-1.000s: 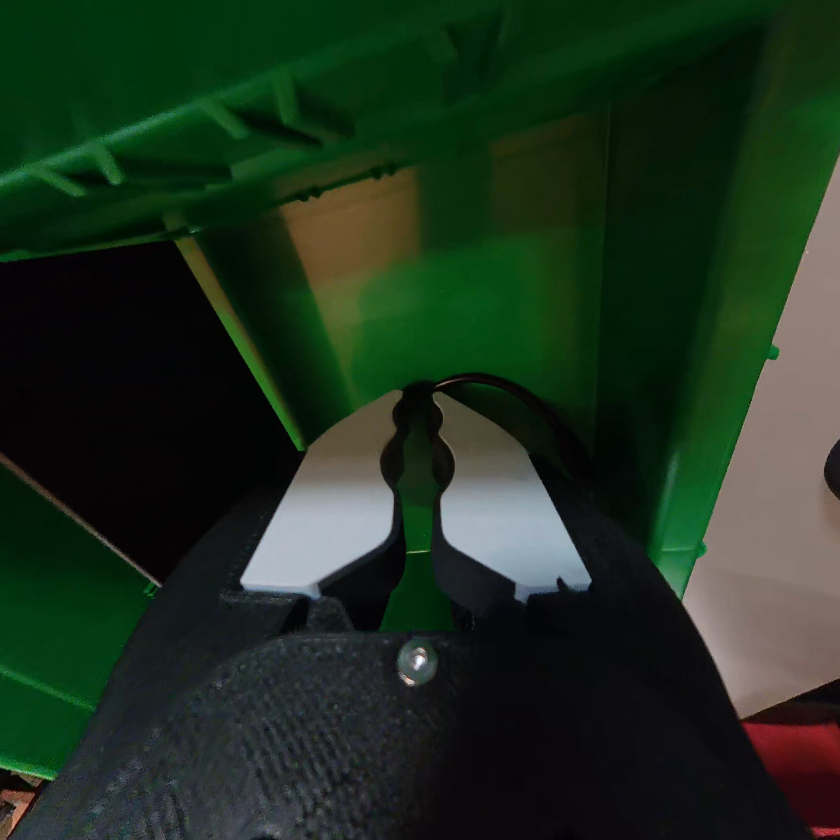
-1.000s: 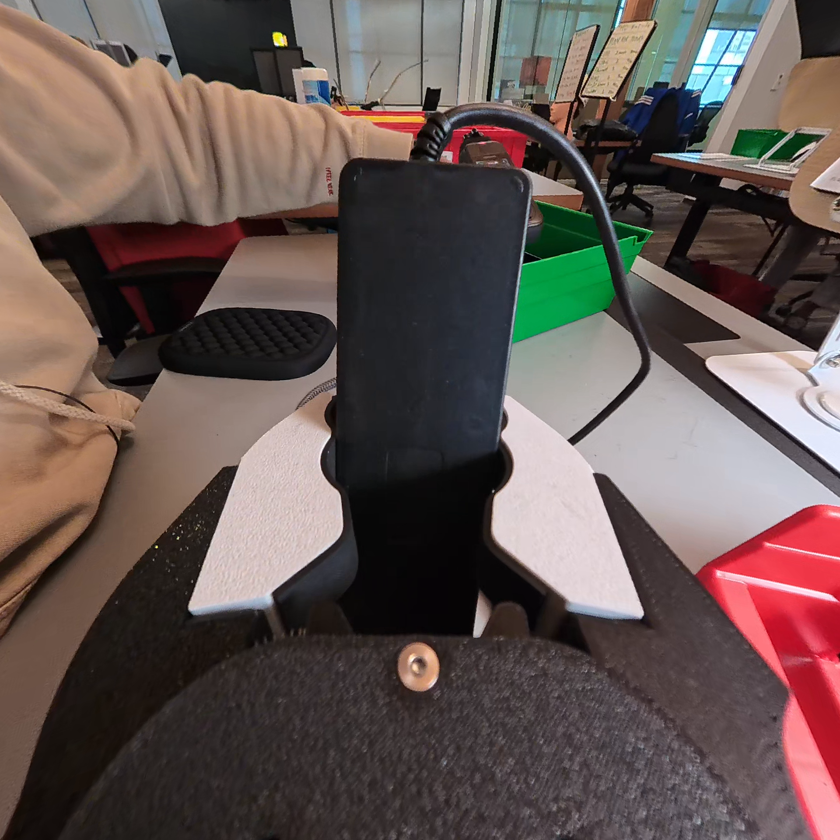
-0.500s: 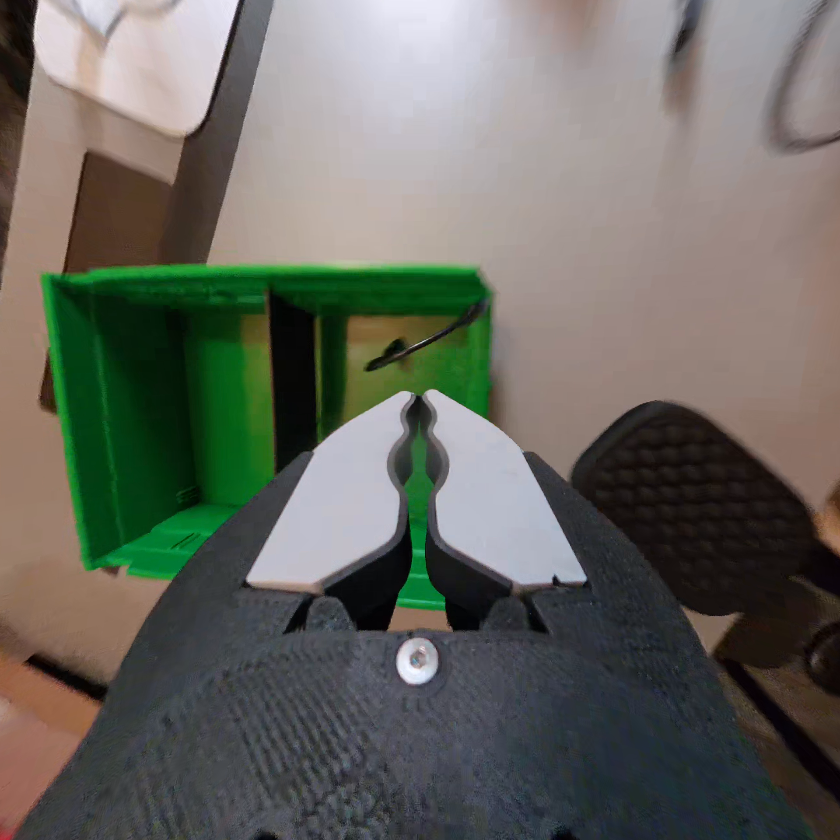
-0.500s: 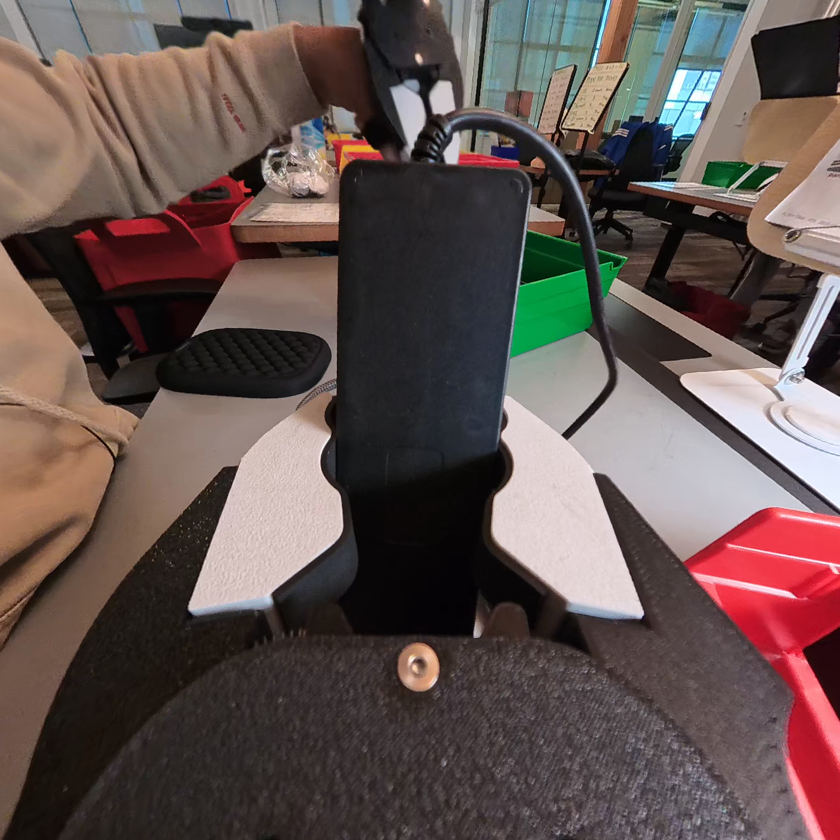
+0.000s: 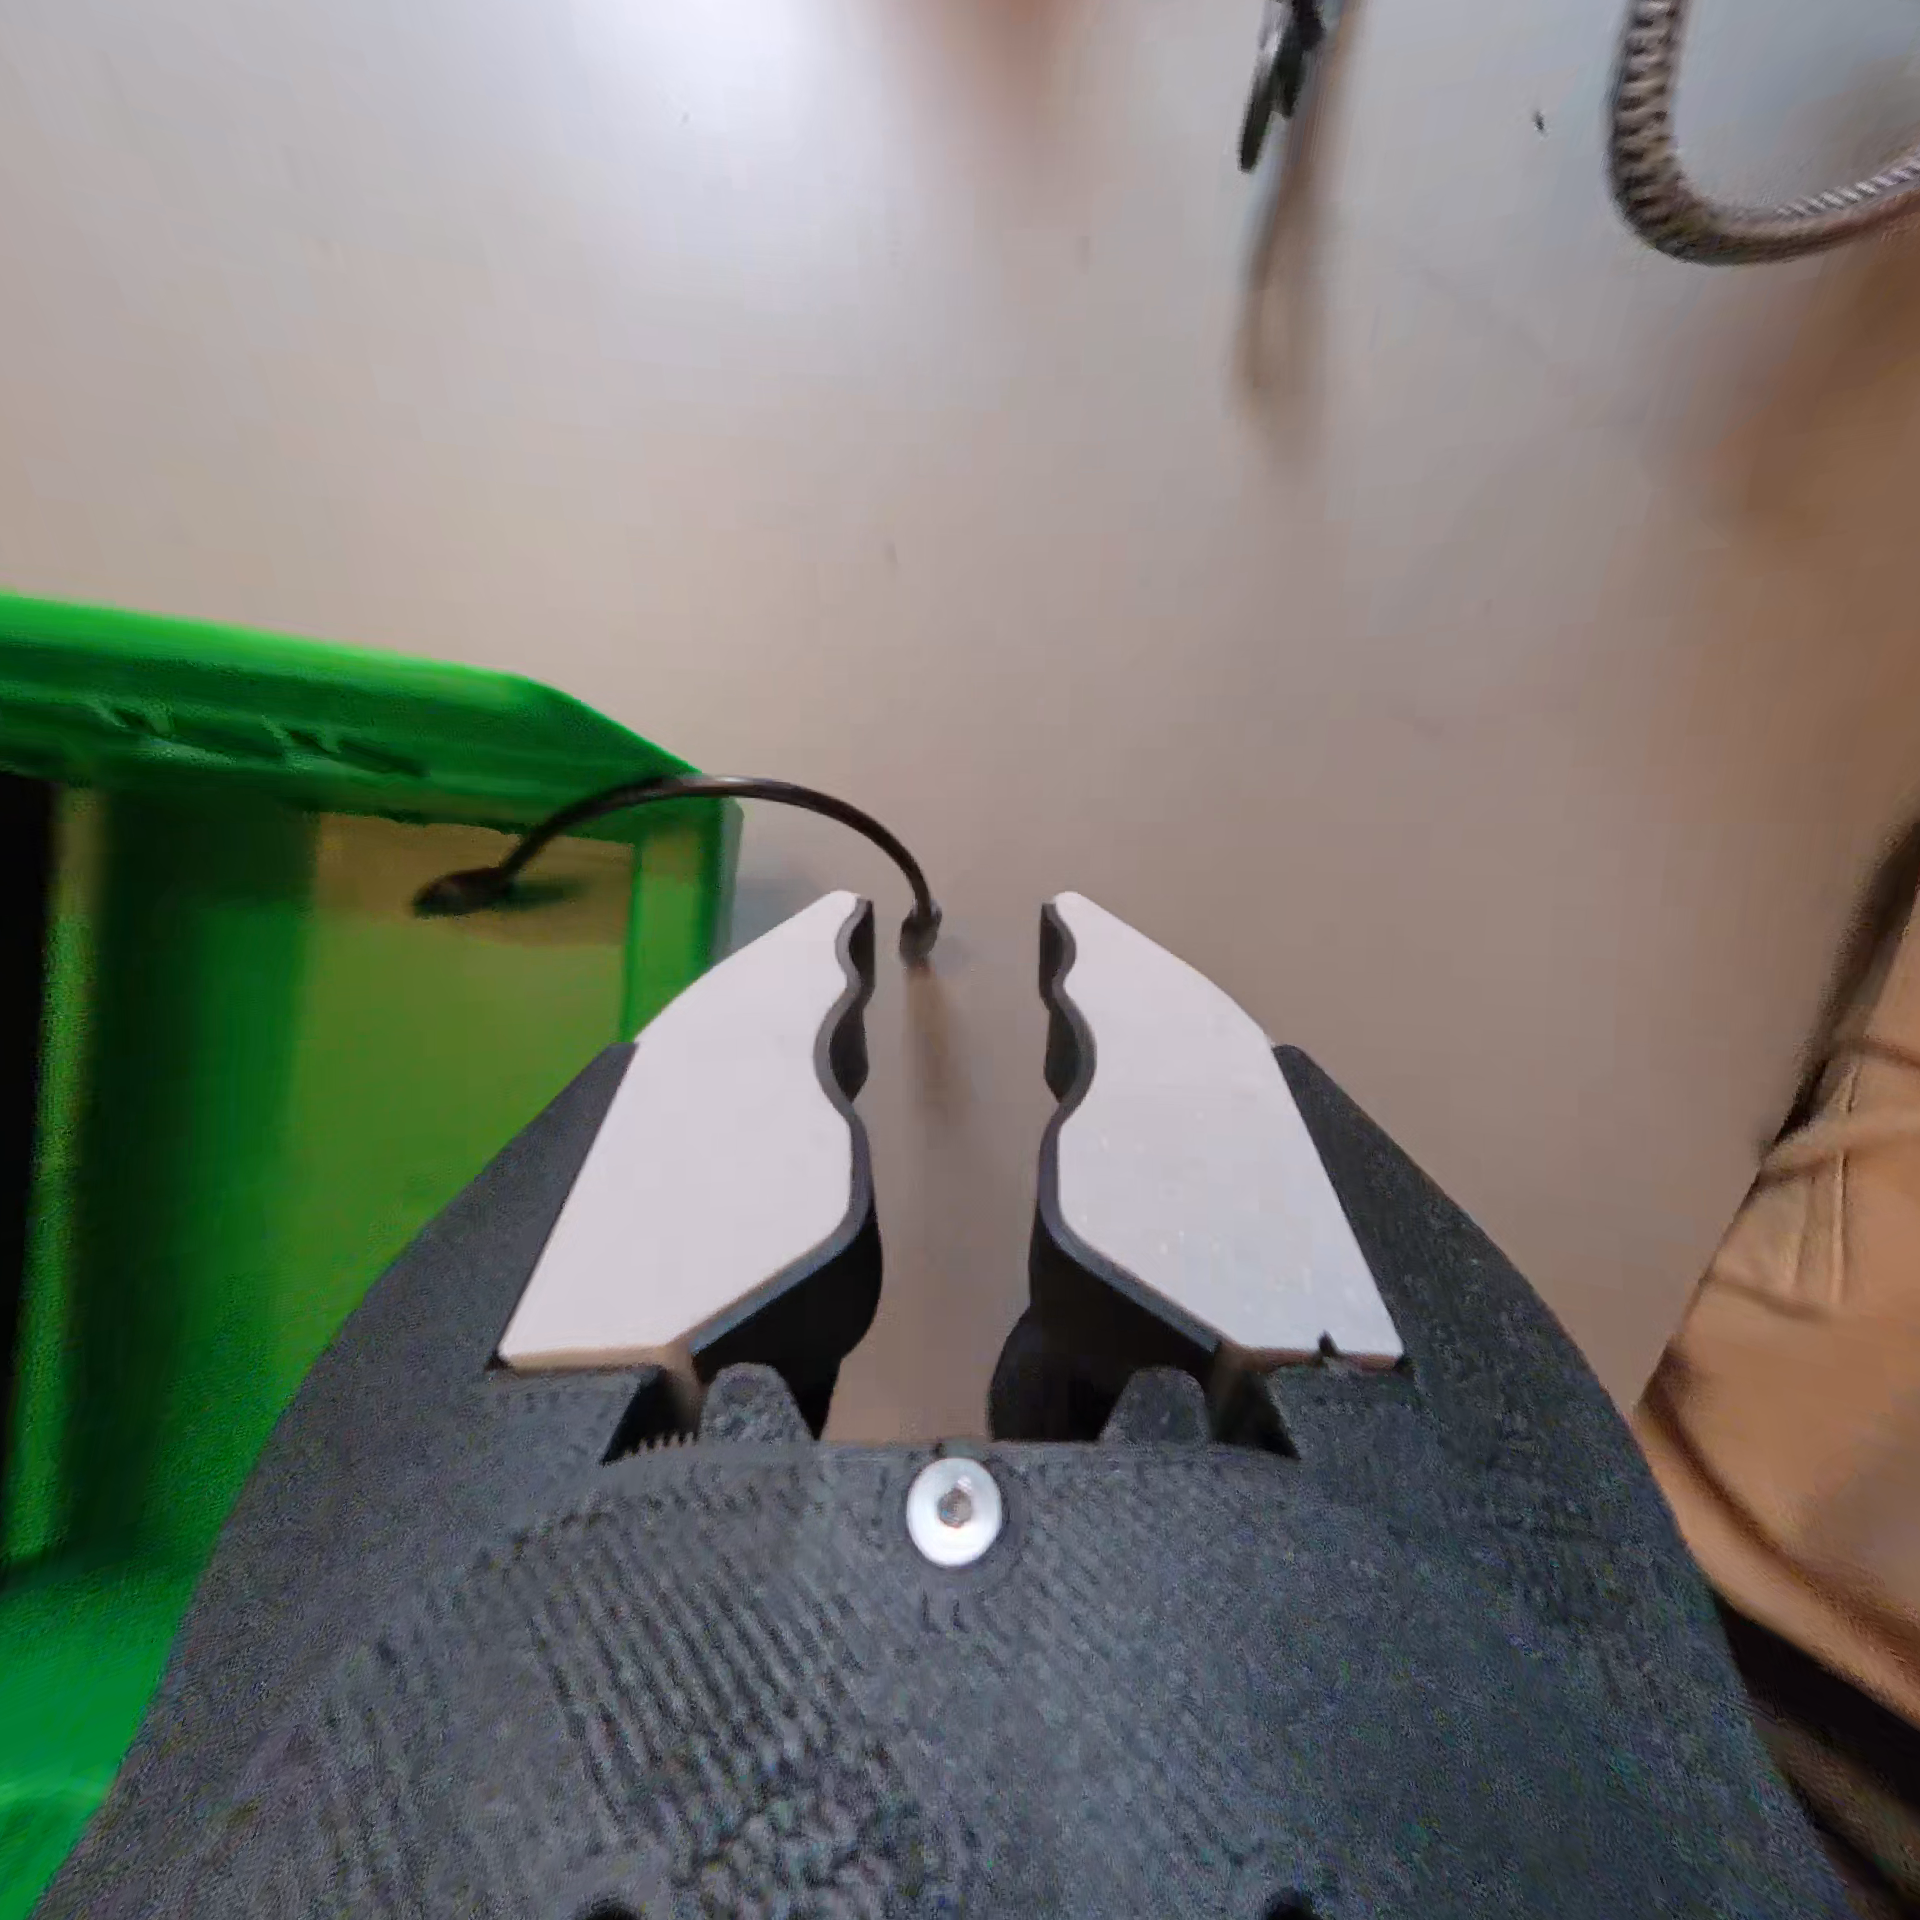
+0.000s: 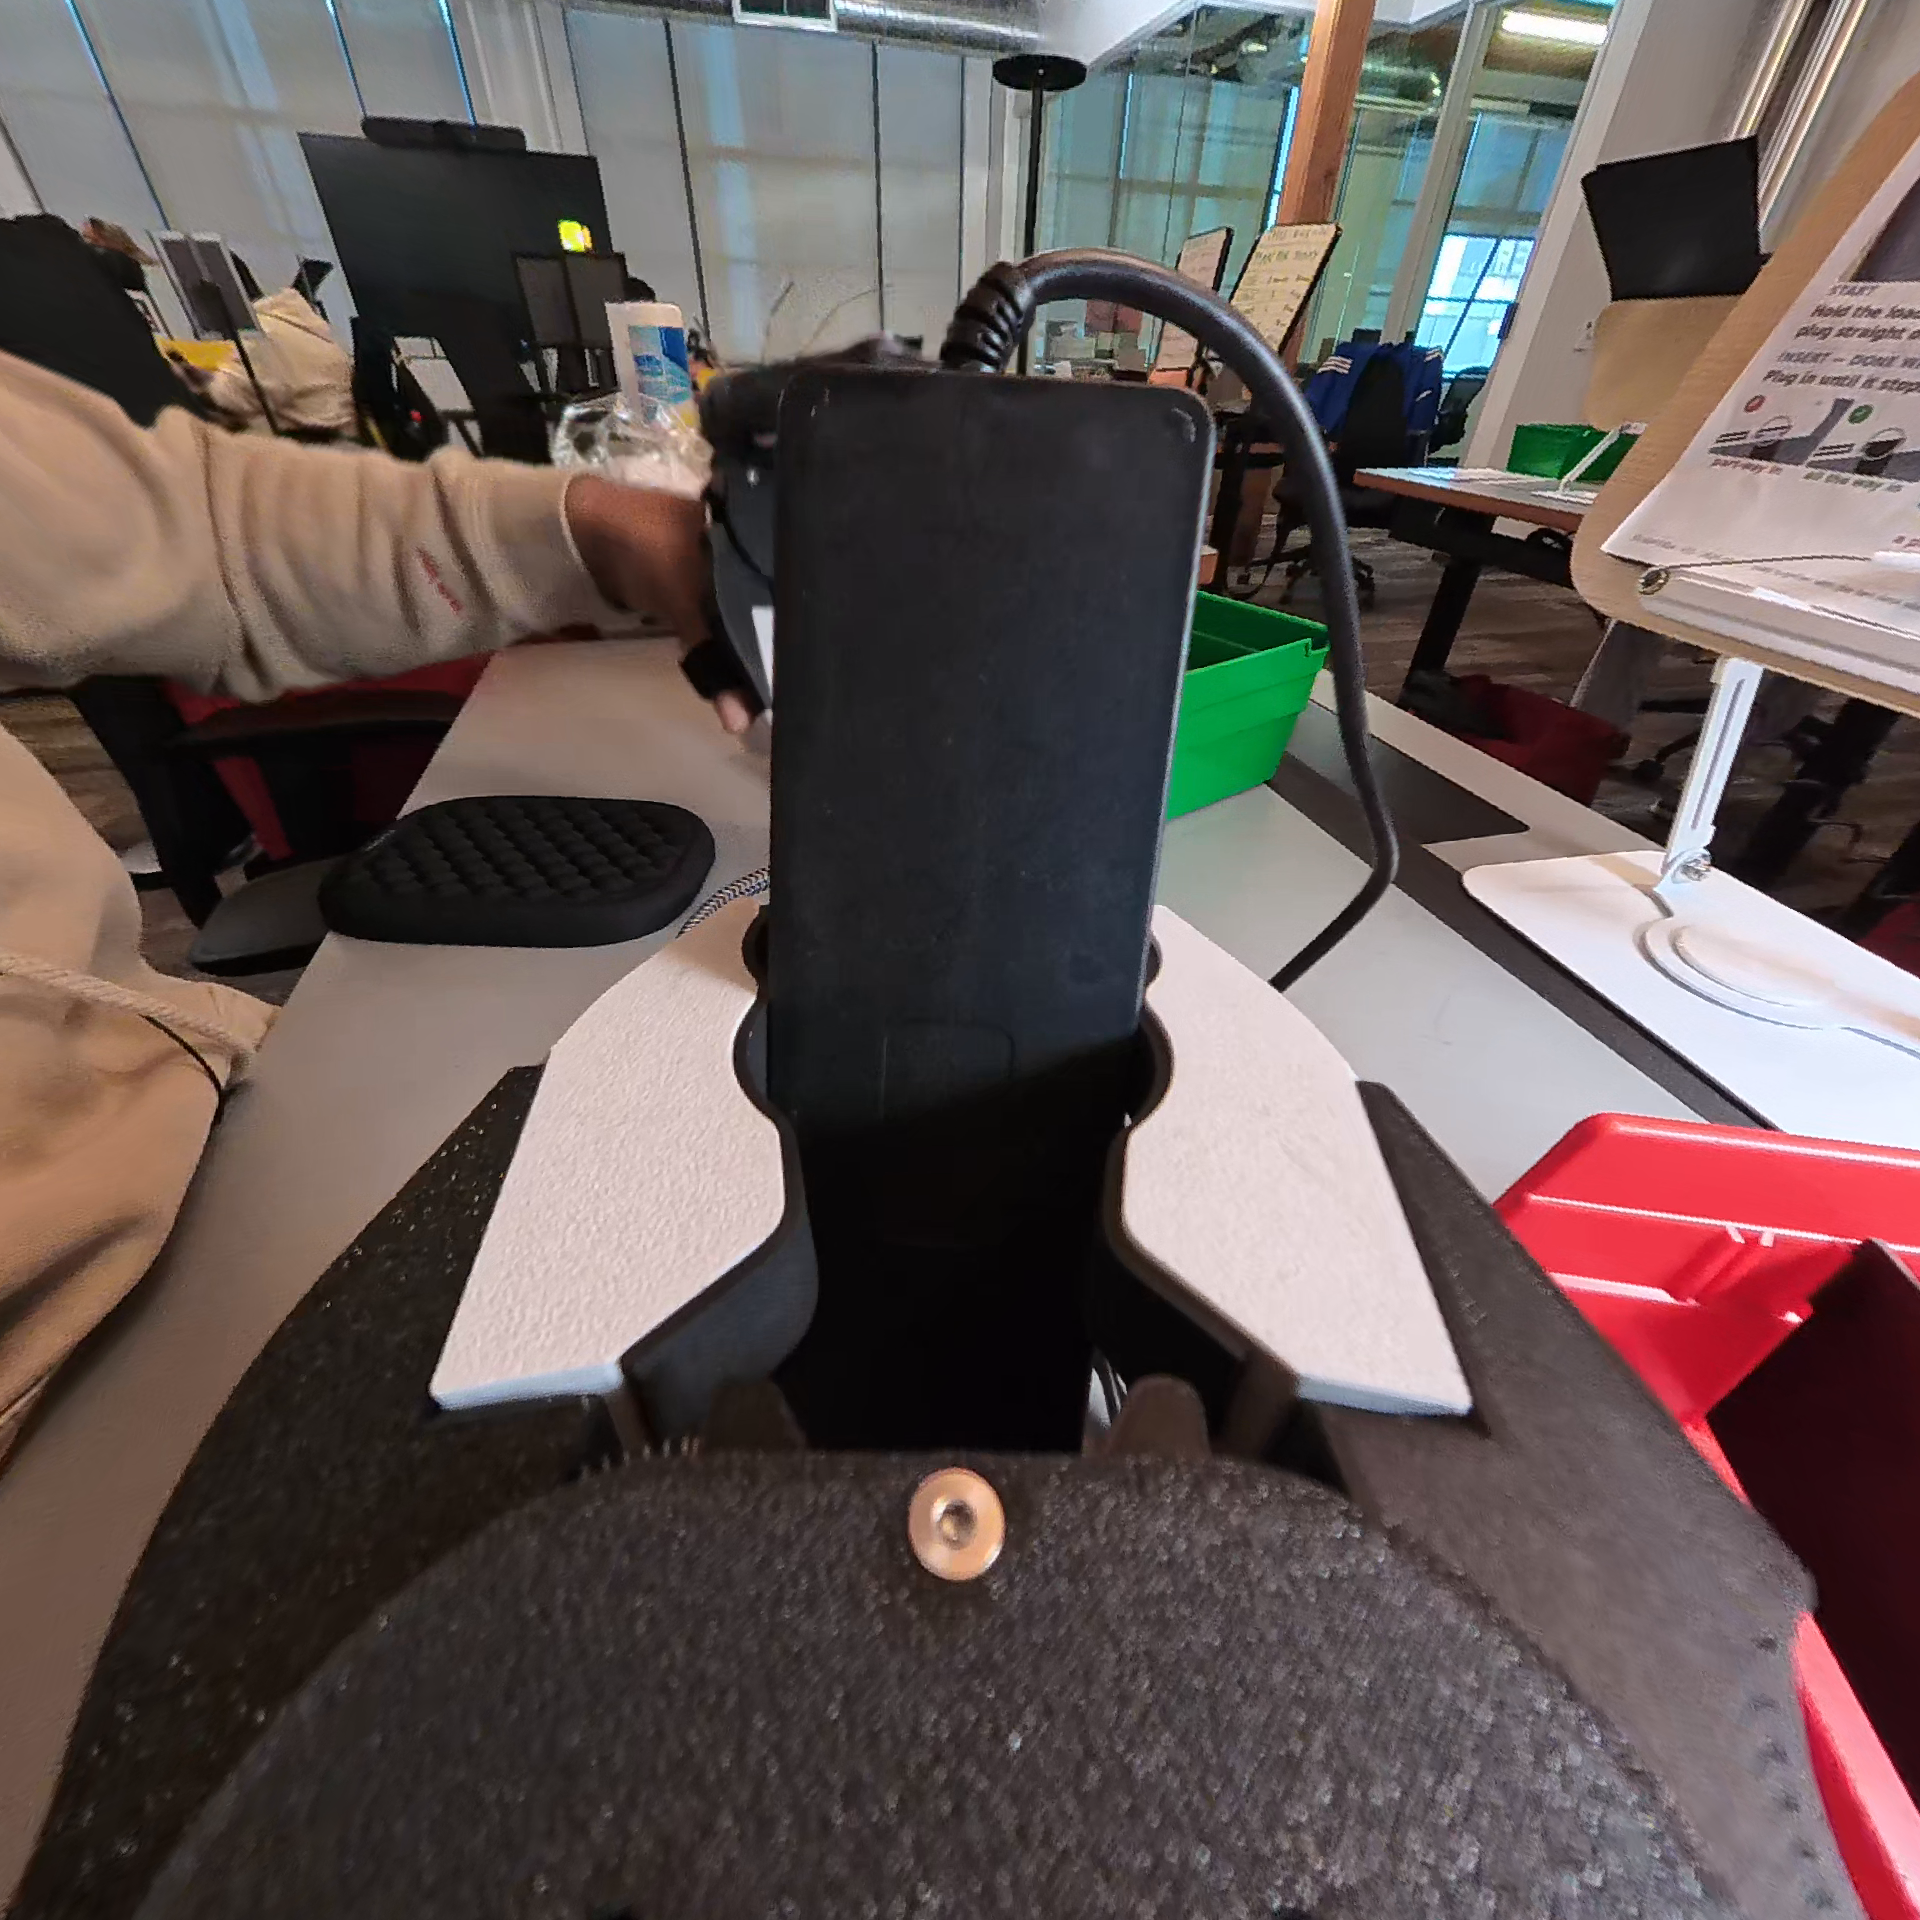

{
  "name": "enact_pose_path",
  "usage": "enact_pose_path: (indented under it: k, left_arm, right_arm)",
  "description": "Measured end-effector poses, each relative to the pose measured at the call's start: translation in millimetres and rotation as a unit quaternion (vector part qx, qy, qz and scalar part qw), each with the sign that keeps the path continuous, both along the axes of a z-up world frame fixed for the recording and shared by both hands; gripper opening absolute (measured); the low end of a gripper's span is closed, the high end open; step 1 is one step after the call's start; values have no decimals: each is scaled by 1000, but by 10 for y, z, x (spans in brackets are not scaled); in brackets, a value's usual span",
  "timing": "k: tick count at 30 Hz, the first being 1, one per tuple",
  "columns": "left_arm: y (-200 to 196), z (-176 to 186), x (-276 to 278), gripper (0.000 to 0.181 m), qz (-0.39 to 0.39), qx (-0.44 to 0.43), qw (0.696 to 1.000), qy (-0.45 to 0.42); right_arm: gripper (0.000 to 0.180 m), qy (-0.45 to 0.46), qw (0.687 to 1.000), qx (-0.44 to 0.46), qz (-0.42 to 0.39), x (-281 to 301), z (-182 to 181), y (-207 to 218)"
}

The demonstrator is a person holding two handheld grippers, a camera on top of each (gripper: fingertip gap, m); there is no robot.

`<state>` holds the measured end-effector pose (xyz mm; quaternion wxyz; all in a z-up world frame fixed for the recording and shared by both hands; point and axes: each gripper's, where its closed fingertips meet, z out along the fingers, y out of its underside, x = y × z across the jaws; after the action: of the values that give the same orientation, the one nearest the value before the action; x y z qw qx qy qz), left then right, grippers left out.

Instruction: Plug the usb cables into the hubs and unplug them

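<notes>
My right gripper (image 6: 954, 935) is shut on an upright black USB hub (image 6: 987, 727). The hub's thick black cord (image 6: 1351, 675) loops from its top down to the table. My left gripper (image 5: 956, 914) is open and empty, pointing down at the table beside the green bin (image 5: 312, 1091). A thin black cable (image 5: 810, 805) arcs out of the bin over its rim. Its end sits just ahead of my left fingertip (image 5: 831, 935), apart from it. The left gripper also shows in the right wrist view (image 6: 740, 540), partly hidden behind the hub.
A braided grey cable (image 5: 1662, 208) lies on the table at the far right. A black wrist pad (image 6: 520, 868), the green bin (image 6: 1236, 707), a red bin (image 6: 1714, 1247) and a white stand base (image 6: 1766, 956) holding a sheet surround the work area. A beige sleeve (image 5: 1818, 1247) is at the right.
My left gripper lifted out of the green bin, came down beside it over the table and opened. The thin cable now hangs over the bin's rim. The right gripper kept hold of the hub.
</notes>
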<state>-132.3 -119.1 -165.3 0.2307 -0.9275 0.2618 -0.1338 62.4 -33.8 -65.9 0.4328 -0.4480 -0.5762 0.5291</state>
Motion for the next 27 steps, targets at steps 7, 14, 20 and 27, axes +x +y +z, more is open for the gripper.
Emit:
enact_pose_path:
  k: [7,14,20,27]
  left_arm:
    - [222,5,277,3,45,169,981,-86]
    - [-410,958,1321,3,-165,161,914,-334]
    - [-529,381,1446,3,-124,-78,852,-503]
    - [-533,1,1102,8,-68,-97,911,-394]
  right_arm:
    - [64,-1,1000,-5,-1,-12,-19,12]
    - [64,30,999,-24,8,43,102,22]
    - [64,47,998,-32,4,112,157,99]
    - [64,48,998,-41,2,115,143,135]
